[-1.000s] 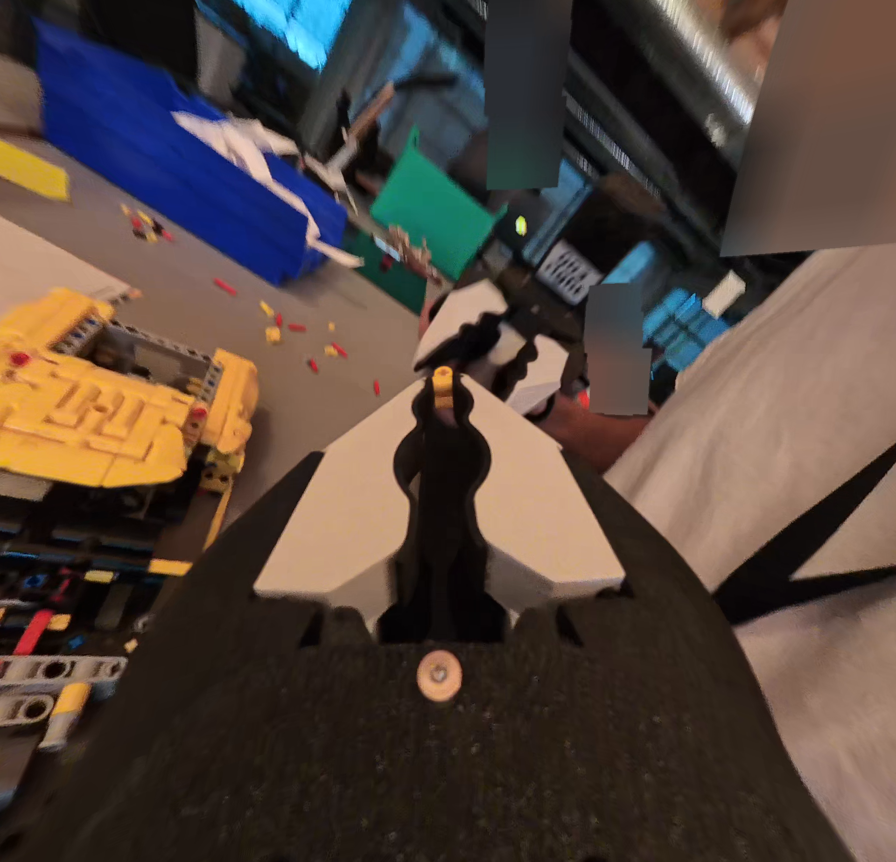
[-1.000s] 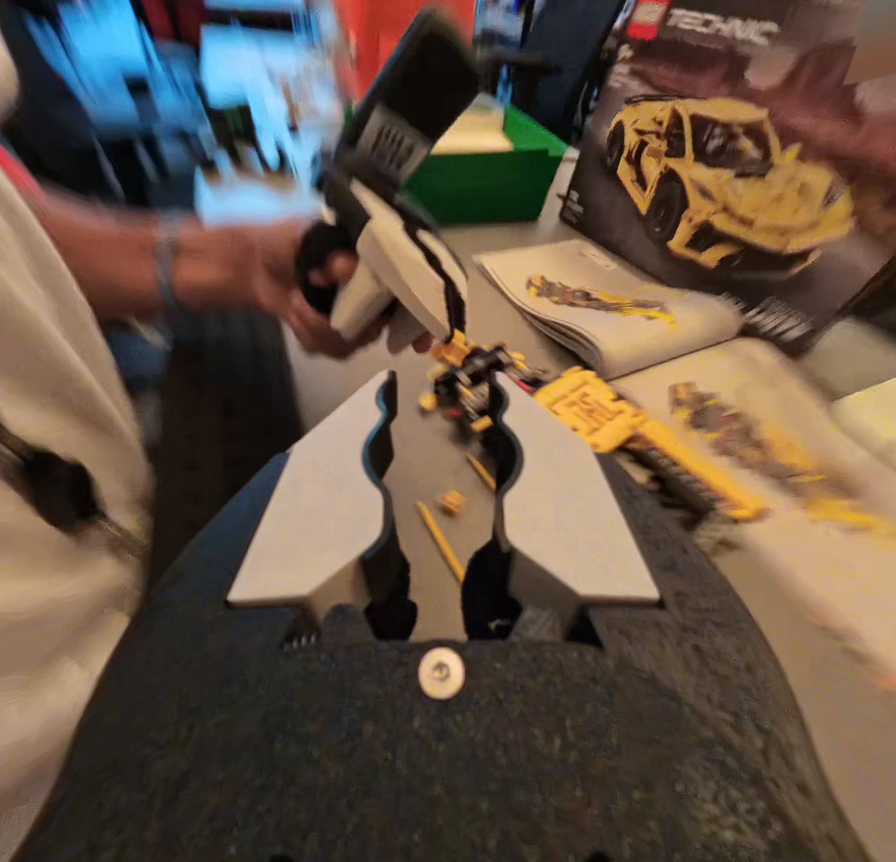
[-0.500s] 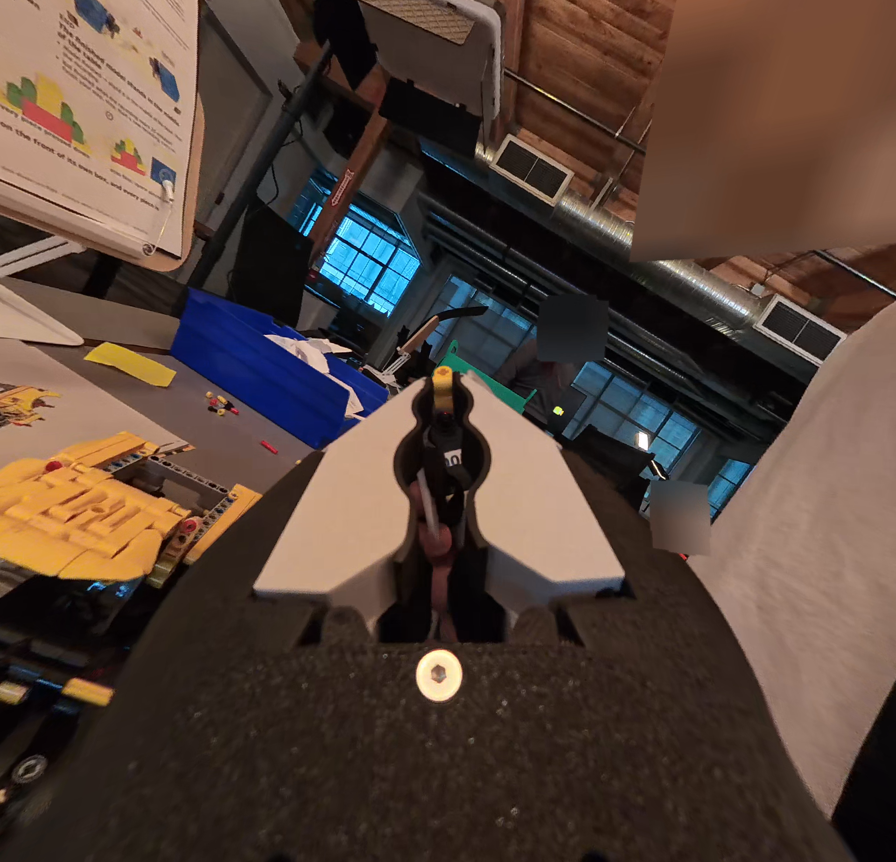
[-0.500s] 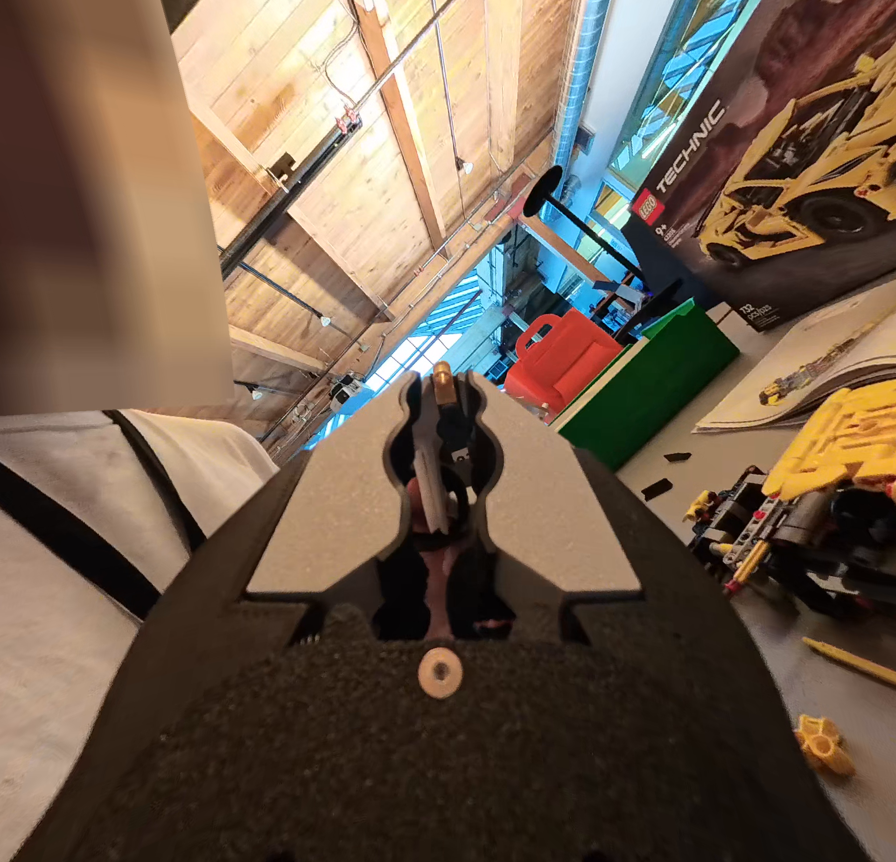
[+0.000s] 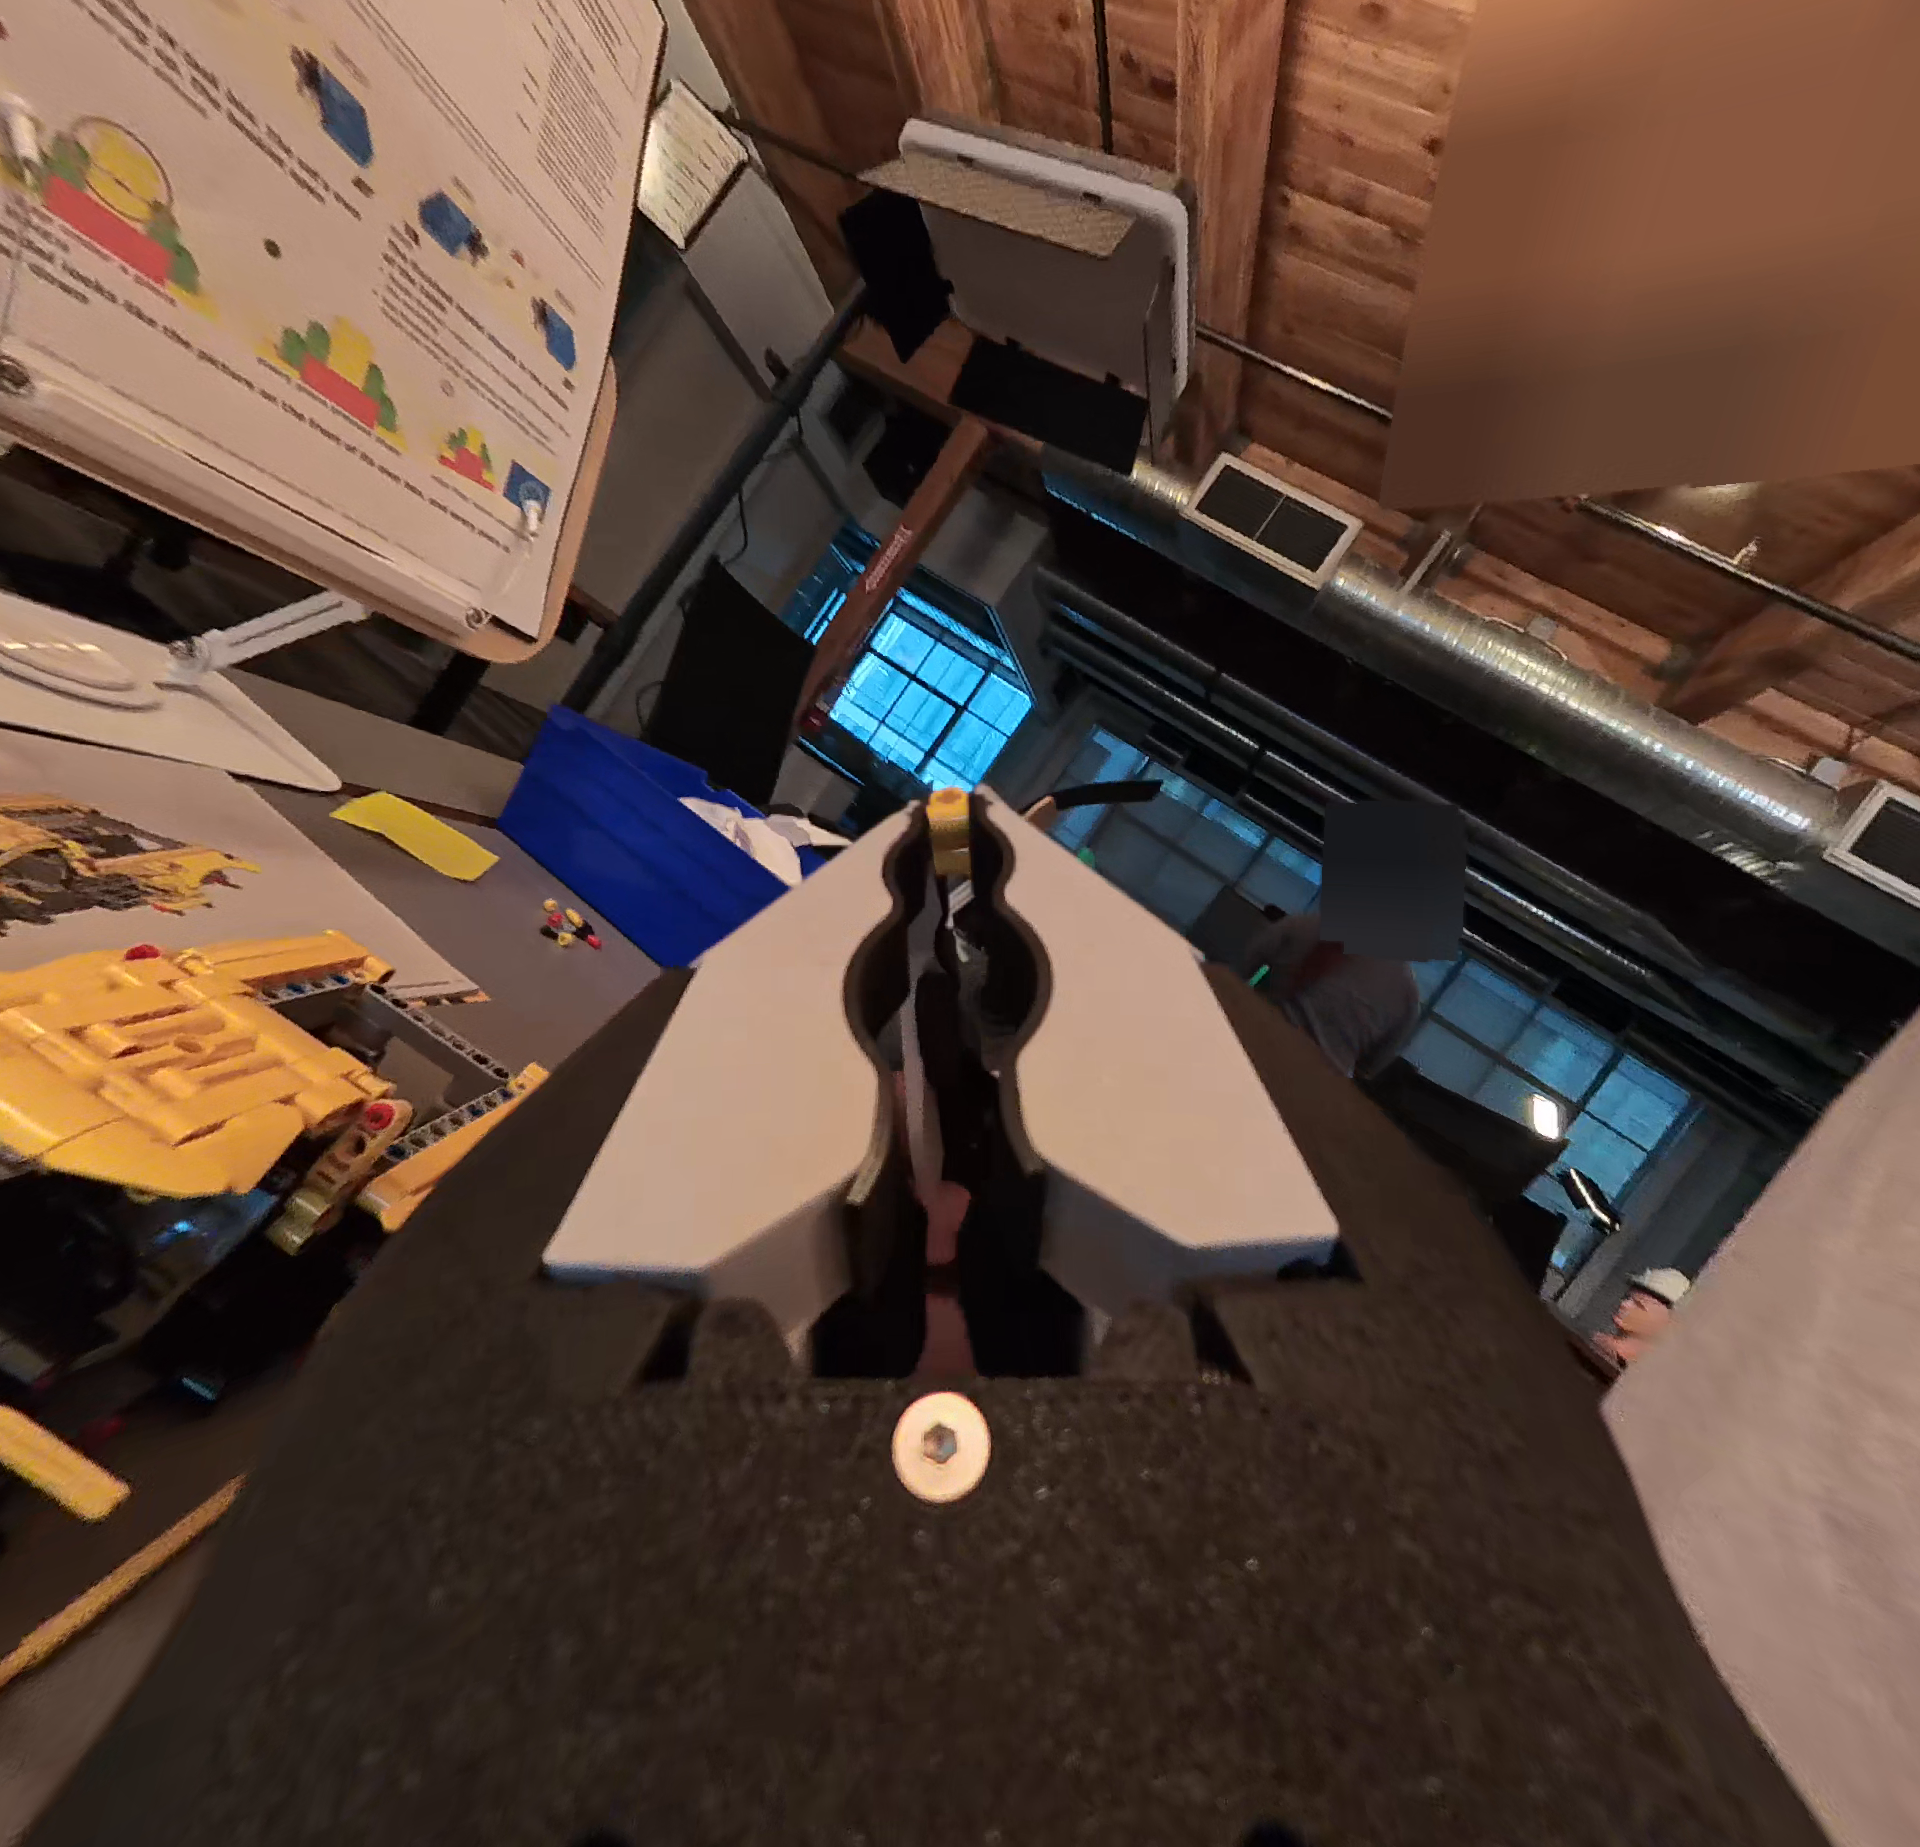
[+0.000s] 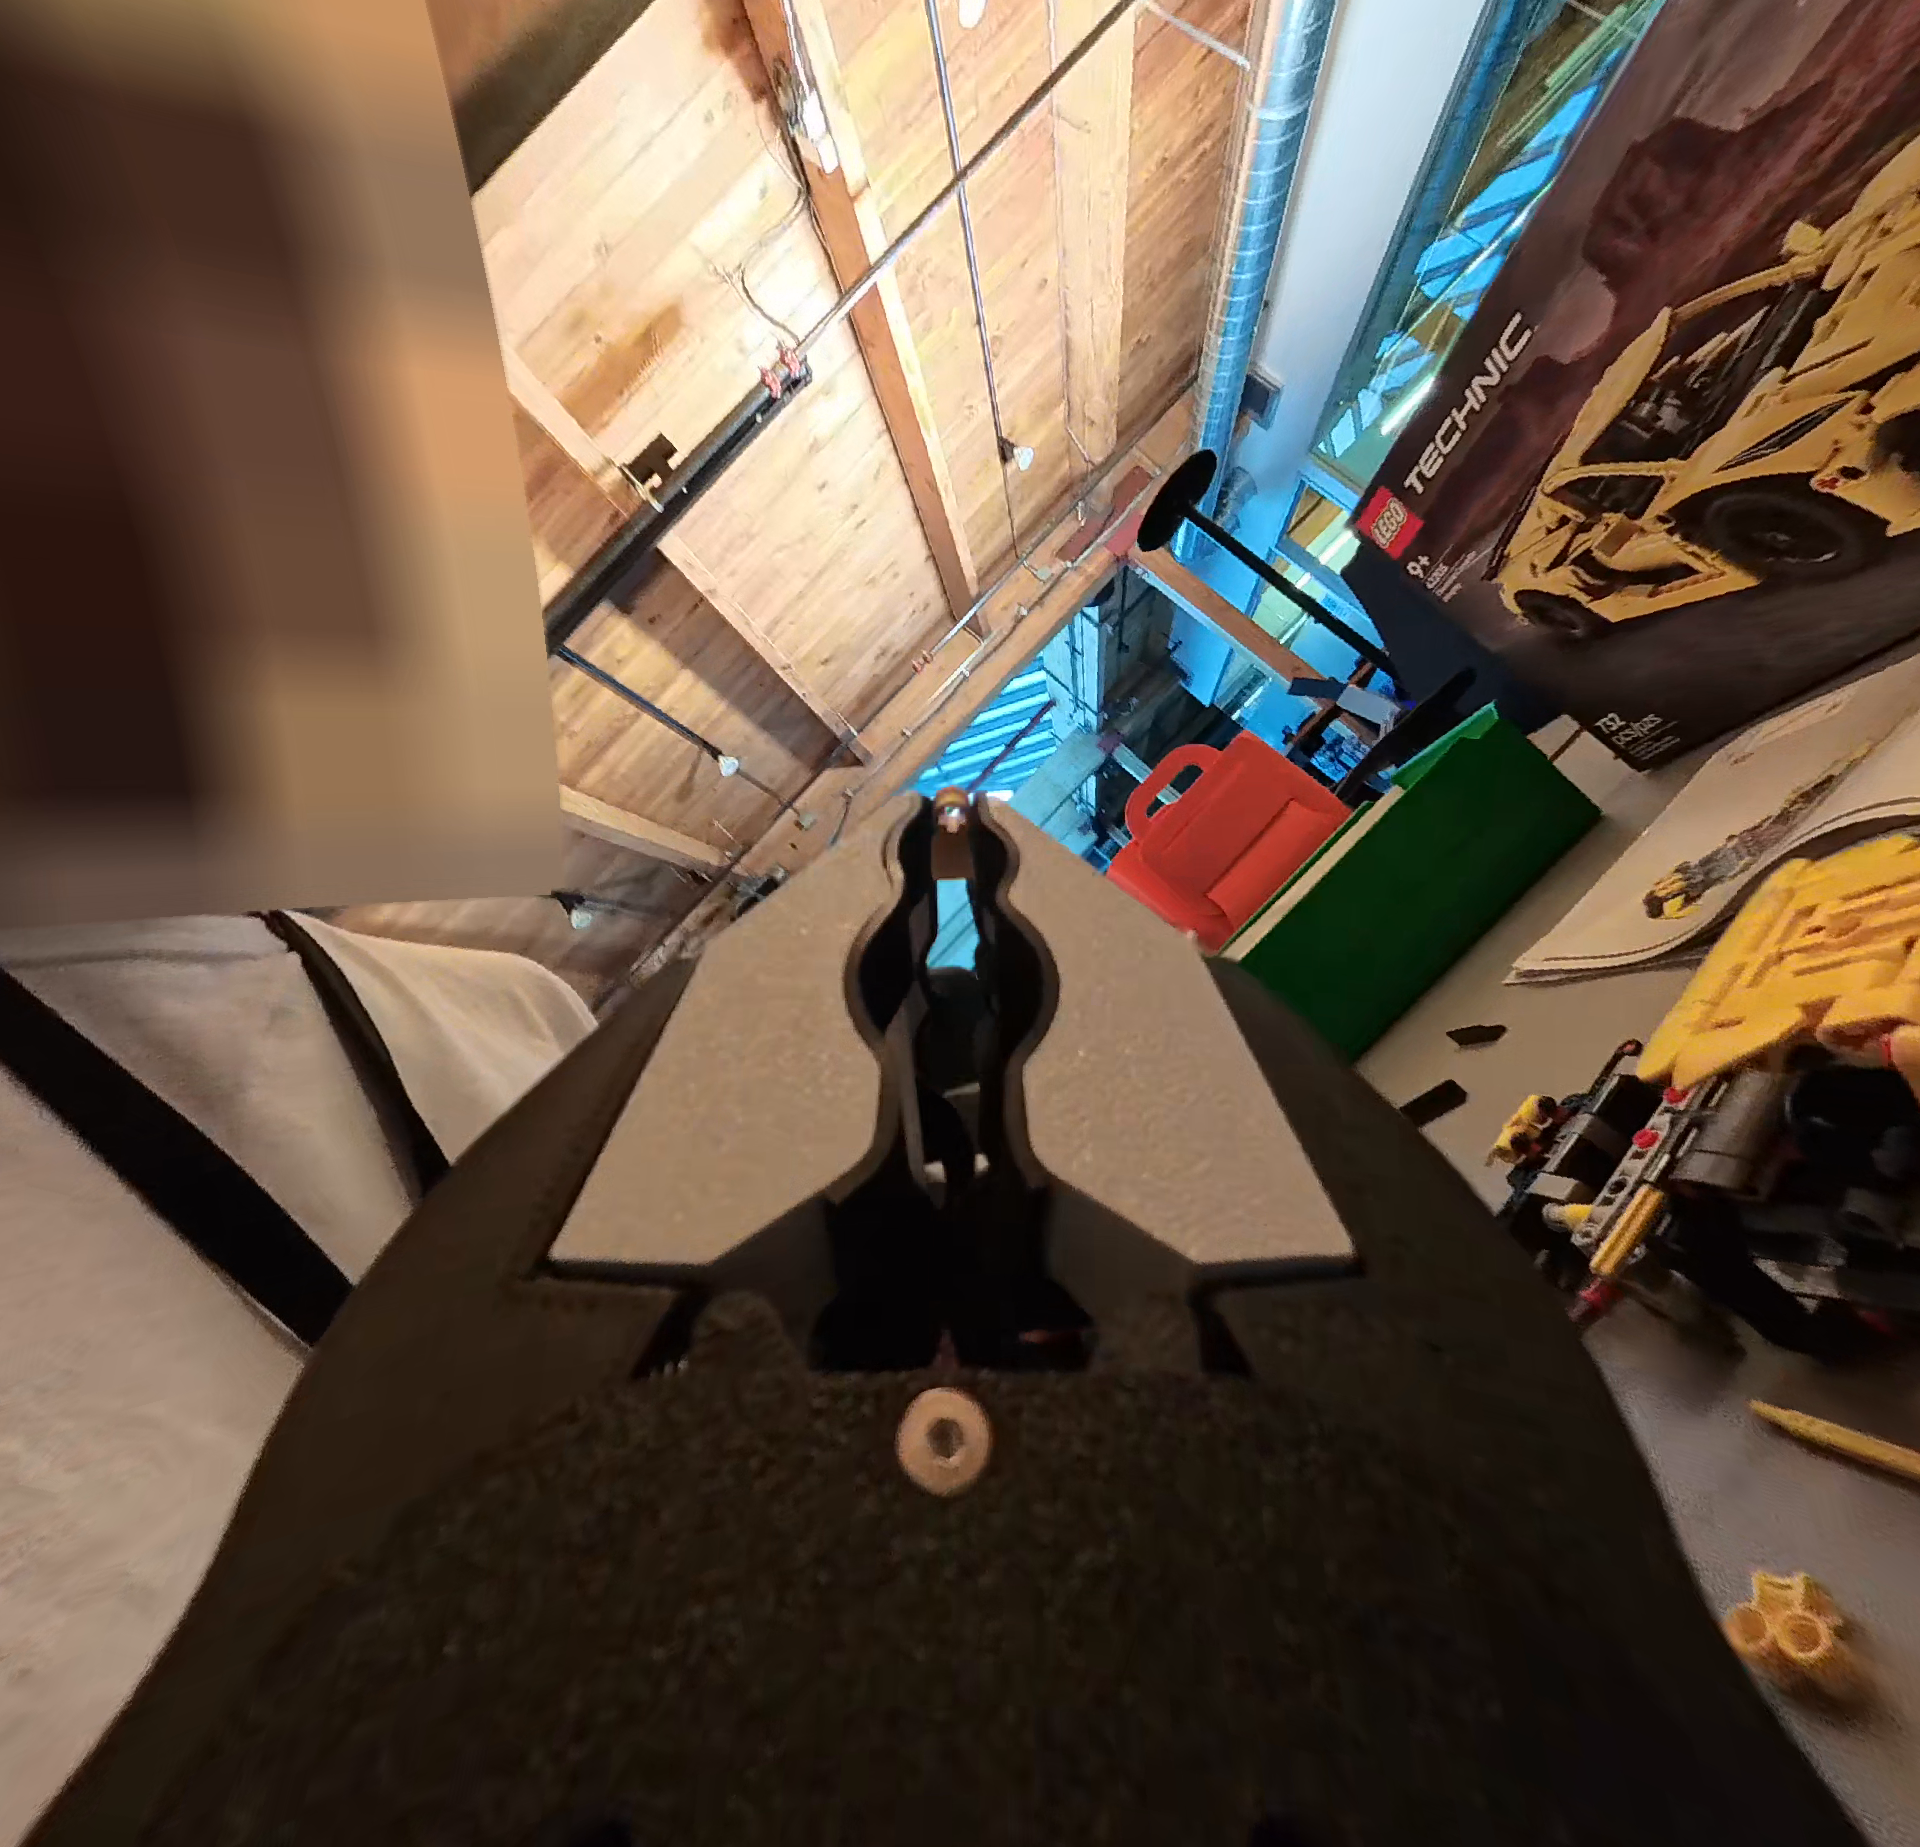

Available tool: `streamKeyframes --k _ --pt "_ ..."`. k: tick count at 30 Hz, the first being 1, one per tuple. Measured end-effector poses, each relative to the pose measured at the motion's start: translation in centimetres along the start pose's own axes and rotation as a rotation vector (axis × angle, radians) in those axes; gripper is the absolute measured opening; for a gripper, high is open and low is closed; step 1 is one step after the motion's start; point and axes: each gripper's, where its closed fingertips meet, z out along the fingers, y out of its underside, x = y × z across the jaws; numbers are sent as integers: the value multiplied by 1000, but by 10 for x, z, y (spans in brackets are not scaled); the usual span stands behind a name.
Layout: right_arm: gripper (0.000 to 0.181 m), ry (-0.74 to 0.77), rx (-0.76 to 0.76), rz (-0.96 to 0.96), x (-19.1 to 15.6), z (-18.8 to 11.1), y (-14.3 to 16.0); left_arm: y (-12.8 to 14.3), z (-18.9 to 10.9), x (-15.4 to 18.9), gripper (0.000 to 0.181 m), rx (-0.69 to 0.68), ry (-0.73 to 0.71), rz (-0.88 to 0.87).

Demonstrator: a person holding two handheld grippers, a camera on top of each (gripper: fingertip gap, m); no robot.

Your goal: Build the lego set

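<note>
Both grippers are raised off the table and tilted up toward the ceiling, tip to tip. My left gripper point(image 5: 948, 829) is shut on a small yellow lego piece point(image 5: 948, 841) pinched at its very tips. My right gripper point(image 6: 951, 812) is shut too, with the same small yellow piece point(image 6: 950, 810) between its tips. Dark parts of the other gripper show through each jaw gap. The half-built yellow lego car point(image 5: 177, 1059) stands on the grey table at the left; in the right wrist view the car point(image 6: 1818, 956) is at the right.
A blue bin point(image 5: 623, 841), loose small pieces point(image 5: 569, 927) and a poster board point(image 5: 291, 239) lie left. The set's box point(image 6: 1662, 343), a booklet point(image 6: 1714, 862), a green bin point(image 6: 1434, 883), a yellow connector point(image 6: 1787, 1641) and a yellow axle point(image 6: 1839, 1449) lie right. The person's white shirt point(image 6: 156, 1226) is close. The tips of both grippers are at nearly the same place. The half-built yellow lego car point(image 5: 177, 1059) is about 15 cm from both grippers' fingertips. It turns up in the right wrist view point(image 6: 1807, 944) as well.
Both grippers swung up from the table toward the ceiling. My right jaws went from wide open to shut on the yellow piece that my left gripper kept holding.
</note>
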Motion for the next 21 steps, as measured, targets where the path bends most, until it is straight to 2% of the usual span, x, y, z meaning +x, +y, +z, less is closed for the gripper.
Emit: streamKeyframes --k 6,8,10,14,17,19,21 --pt "5 1 -22 -21 -1 -8 -6 7 7 2 7 -10 0 -20" --pt "5 20 -65 -56 1 -14 -6 15 8 1 9 -88 4 -14" --pt "5 80 -115 -148 8 -22 -8 24 5 -7 29 -192 -15 28" --pt "6 209 -277 -381 30 -44 -12 28 -20 -30 29 -364 -33 184" --pt "6 261 -371 -516 51 -59 -17 16 -44 -69 29 -480 -102 434" --pt "6 246 -398 -572 62 -62 -25 -6 -53 -99 29 -491 -160 566" --pt "6 284 -405 -640 79 -62 -36 -30 -59 -130 29 -483 -230 624"
